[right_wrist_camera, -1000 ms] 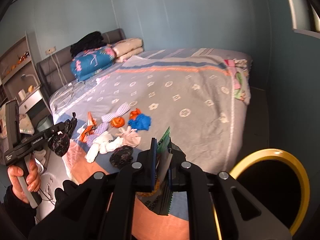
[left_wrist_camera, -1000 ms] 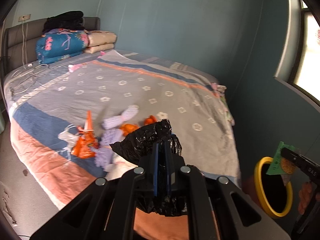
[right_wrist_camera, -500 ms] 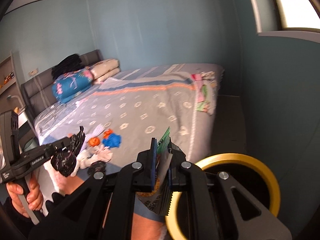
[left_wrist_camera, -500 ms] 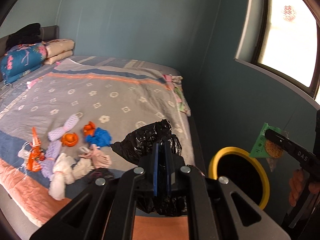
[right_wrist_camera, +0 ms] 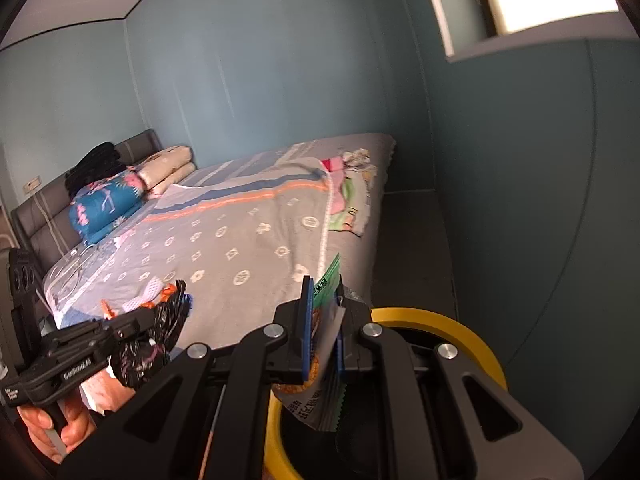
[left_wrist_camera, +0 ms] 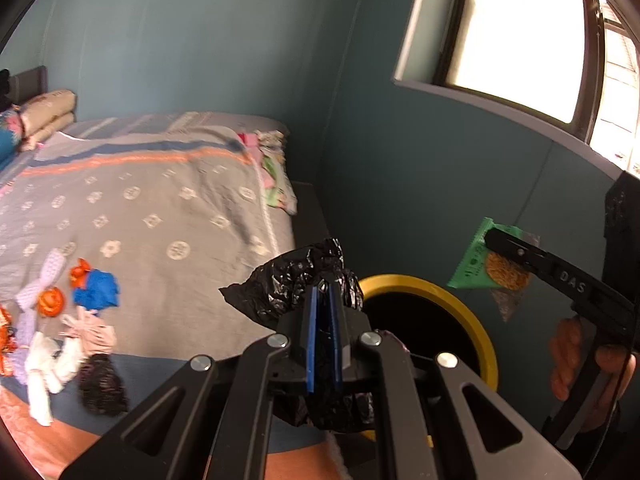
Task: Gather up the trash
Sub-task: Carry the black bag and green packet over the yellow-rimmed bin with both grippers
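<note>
My left gripper is shut on a crumpled black plastic bag, held at the near left rim of a yellow-rimmed bin. My right gripper is shut on a green snack wrapper and hangs over the same bin. The left wrist view shows the right gripper with the wrapper above the bin's right side. The right wrist view shows the left gripper with the bag at lower left.
The bed holds several loose bits: a blue wad, orange pieces, white and pink cloth, a dark wad. Folded bedding lies at the headboard. A window sits above the teal wall.
Both grippers have swung right, away from the bed and toward the yellow bin, which now sits closer and larger. Each still holds its piece of trash.
</note>
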